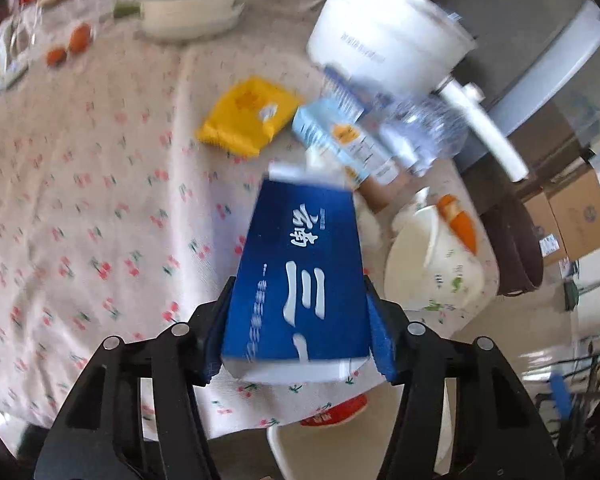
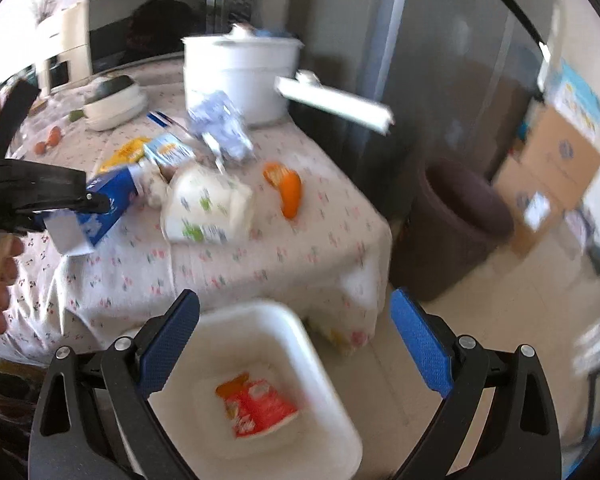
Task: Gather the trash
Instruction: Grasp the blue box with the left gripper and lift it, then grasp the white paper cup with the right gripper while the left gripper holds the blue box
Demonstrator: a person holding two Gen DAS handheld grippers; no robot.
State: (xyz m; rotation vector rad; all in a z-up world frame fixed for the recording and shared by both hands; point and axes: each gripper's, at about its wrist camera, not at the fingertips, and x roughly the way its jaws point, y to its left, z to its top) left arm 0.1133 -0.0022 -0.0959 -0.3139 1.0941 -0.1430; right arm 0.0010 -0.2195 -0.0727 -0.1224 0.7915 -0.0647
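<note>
Blue-padded fingers [image 1: 380,336] of left gripper [image 1: 296,320] clamped on either side of dark blue carton [image 1: 300,280], lifted clear of flowered cloth [image 1: 80,200], white end toward camera. Seen from right wrist too: carton [image 2: 108,204] in black jaws at left, person's hand [image 2: 2,280] below. Right gripper [image 2: 296,344] spread wide, nothing between pads, above white bin [image 2: 320,380] with red wrapper [image 2: 260,404] inside. On cloth beyond: yellow packet [image 1: 248,116], pale blue carton [image 1: 340,140], crumpled clear bottle [image 1: 428,128], white plastic bag [image 1: 432,268], orange peel [image 1: 458,220]. White pot [image 1: 388,48] at far edge. Brown bin [image 2: 460,220] on floor beside table.
</note>
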